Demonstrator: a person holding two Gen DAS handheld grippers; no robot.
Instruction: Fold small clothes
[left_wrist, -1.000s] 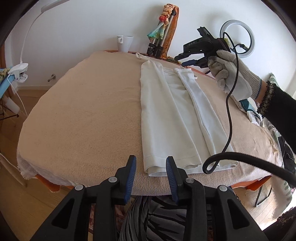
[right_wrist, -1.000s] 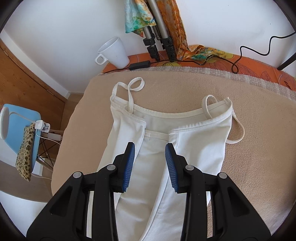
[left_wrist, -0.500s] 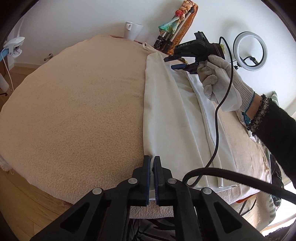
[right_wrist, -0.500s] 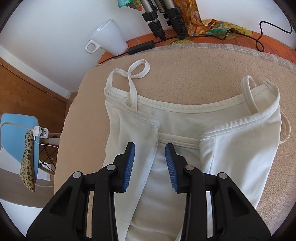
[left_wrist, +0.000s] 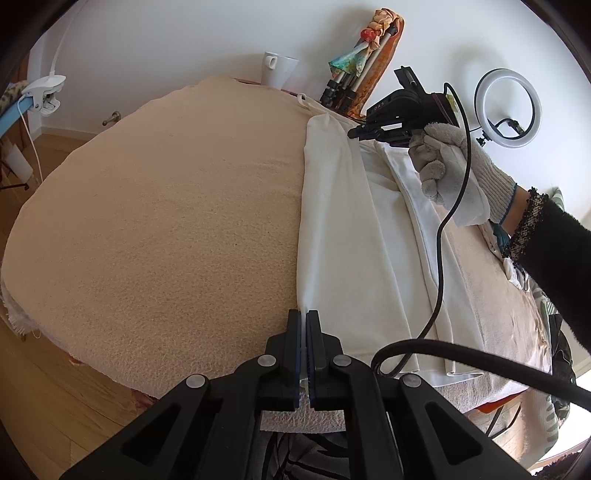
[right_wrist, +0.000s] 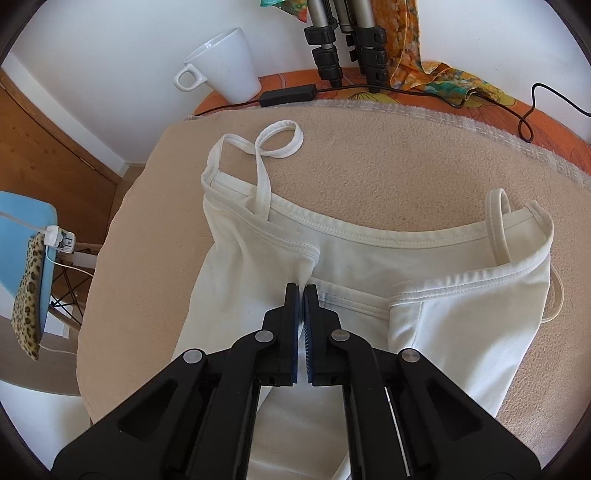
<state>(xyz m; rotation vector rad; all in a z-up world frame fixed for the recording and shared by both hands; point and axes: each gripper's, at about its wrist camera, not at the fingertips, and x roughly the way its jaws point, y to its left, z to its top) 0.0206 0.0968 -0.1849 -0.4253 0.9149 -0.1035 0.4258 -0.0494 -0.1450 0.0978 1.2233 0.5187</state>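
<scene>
Since a second ago both of your grippers have gone from wide open to pinched closed on cloth: your left gripper (left_wrist: 303, 334), which hung open off the near edge of the table, now has its blue pads together on the near hem corner of the white strappy cotton camisole top (left_wrist: 343, 236), and your right gripper (right_wrist: 302, 295), which hovered open above the neckline, has come down and nipped the inner edge of the folded-in left flap just below the neck seam. From the left gripper, the garment runs straight away from you as a long narrow strip, hem nearest, straps farthest, lying on the beige fleecy blanket (left_wrist: 166, 221) that covers the table. Both side flaps are already turned in toward the middle, so the long axis of the strip joins your two grippers: left at the hem end, right at the strap end. That line is what the next fold likely depends on. To halve the length, one end must travel along it to meet the other, and the left gripper is the nearer one to your body. One shoulder strap loop (right_wrist: 280, 138) lies loose beyond the neckline and could trail out of the fold. Past it, well apart from the garment, stand a white ceramic mug (right_wrist: 221, 66) and black tripod legs (right_wrist: 343, 40).
</scene>
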